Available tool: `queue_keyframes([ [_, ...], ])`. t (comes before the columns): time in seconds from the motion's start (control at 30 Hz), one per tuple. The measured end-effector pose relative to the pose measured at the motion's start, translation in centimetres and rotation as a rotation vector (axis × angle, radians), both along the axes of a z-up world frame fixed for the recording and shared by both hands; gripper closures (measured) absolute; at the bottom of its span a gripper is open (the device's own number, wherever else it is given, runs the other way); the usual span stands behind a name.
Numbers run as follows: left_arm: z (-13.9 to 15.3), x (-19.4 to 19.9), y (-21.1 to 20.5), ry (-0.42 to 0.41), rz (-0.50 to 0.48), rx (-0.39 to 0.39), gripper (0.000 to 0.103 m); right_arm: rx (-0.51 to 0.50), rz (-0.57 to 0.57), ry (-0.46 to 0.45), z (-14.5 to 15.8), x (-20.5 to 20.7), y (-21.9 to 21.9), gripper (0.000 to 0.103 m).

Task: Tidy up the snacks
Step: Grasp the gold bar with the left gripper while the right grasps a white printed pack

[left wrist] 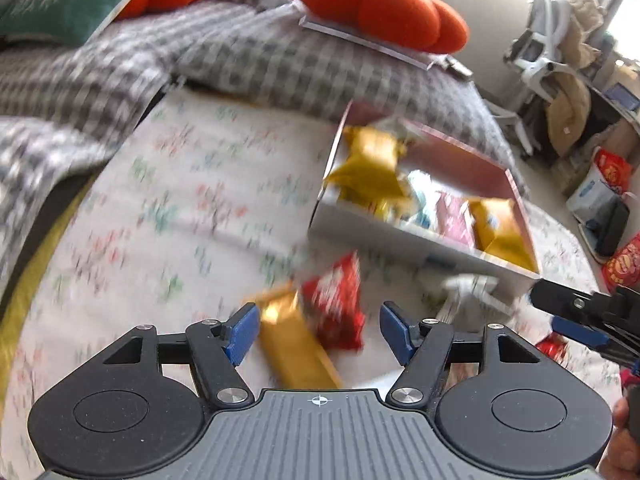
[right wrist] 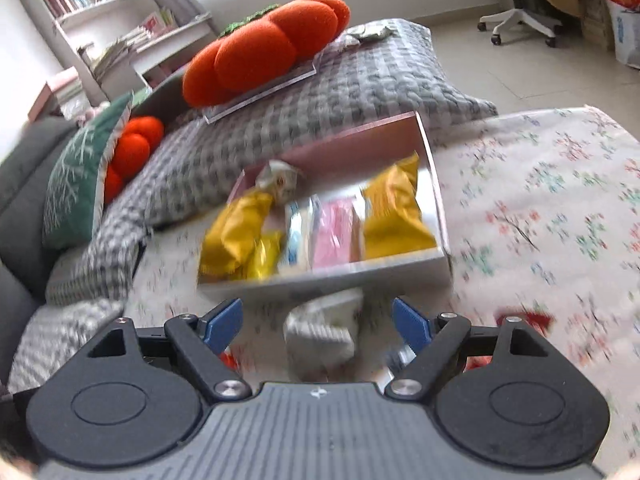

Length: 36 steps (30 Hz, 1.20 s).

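A pink-lined box (left wrist: 424,236) (right wrist: 434,184) sits on the floral cloth and holds several yellow, blue and pink snack packs (right wrist: 336,228). My left gripper (left wrist: 318,330) is open, hovering over a gold snack bar (left wrist: 294,344) and a red snack pack (left wrist: 338,304) lying on the cloth between its fingers. My right gripper (right wrist: 318,322) is open over a white snack pack (right wrist: 324,328) just in front of the box. The right gripper also shows at the right edge of the left wrist view (left wrist: 580,320). The frames are blurred.
A grey checked blanket (right wrist: 240,136) lies behind the box with orange pumpkin cushions (right wrist: 264,48) and a green cushion (right wrist: 80,176). More red packs lie on the cloth (right wrist: 528,318). An office chair (right wrist: 520,20) and bags stand on the floor beyond.
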<state>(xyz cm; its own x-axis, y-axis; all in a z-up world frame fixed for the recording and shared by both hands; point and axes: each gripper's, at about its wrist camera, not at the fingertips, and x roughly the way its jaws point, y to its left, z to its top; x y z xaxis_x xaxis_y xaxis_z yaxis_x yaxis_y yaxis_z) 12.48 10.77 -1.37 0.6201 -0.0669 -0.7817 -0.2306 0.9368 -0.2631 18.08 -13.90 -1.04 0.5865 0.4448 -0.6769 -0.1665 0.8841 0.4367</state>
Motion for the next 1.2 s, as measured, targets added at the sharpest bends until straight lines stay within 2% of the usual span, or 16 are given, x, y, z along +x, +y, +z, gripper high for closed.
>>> queue_keyframes([
  [0.2,-1.2,-2.4,-0.8,0.043,0.018,-0.009,0.037,-0.004,-0.054,0.061,-1.0,-1.6,-3.0,0.023],
  [0.43,-1.8,-2.6,-1.3,0.067,0.027,-0.011,0.036,0.005,-0.098,0.099,-2.1,-4.0,-5.3,0.023],
  [0.73,-3.2,-1.0,-1.3,0.09,0.059,0.034,0.036,-0.078,0.05,0.086,-3.4,-5.9,-2.1,0.024],
  [0.93,-3.7,-0.2,-2.3,0.08,0.027,0.105,0.038,-0.094,0.134,0.07,-3.6,-6.6,-0.2,0.024],
  [1.03,-3.8,-0.1,-2.3,0.066,0.025,0.129,0.046,-0.116,0.17,0.06,-3.7,-6.9,0.9,0.025],
  [1.1,-3.7,-0.1,-2.1,0.06,0.02,0.159,0.064,-0.13,0.195,0.049,-3.7,-7.1,1.7,0.025],
  [1.2,-3.7,-0.3,-1.3,0.057,0.014,0.149,0.076,-0.143,0.231,0.038,-3.8,-7.2,2.9,0.027],
])
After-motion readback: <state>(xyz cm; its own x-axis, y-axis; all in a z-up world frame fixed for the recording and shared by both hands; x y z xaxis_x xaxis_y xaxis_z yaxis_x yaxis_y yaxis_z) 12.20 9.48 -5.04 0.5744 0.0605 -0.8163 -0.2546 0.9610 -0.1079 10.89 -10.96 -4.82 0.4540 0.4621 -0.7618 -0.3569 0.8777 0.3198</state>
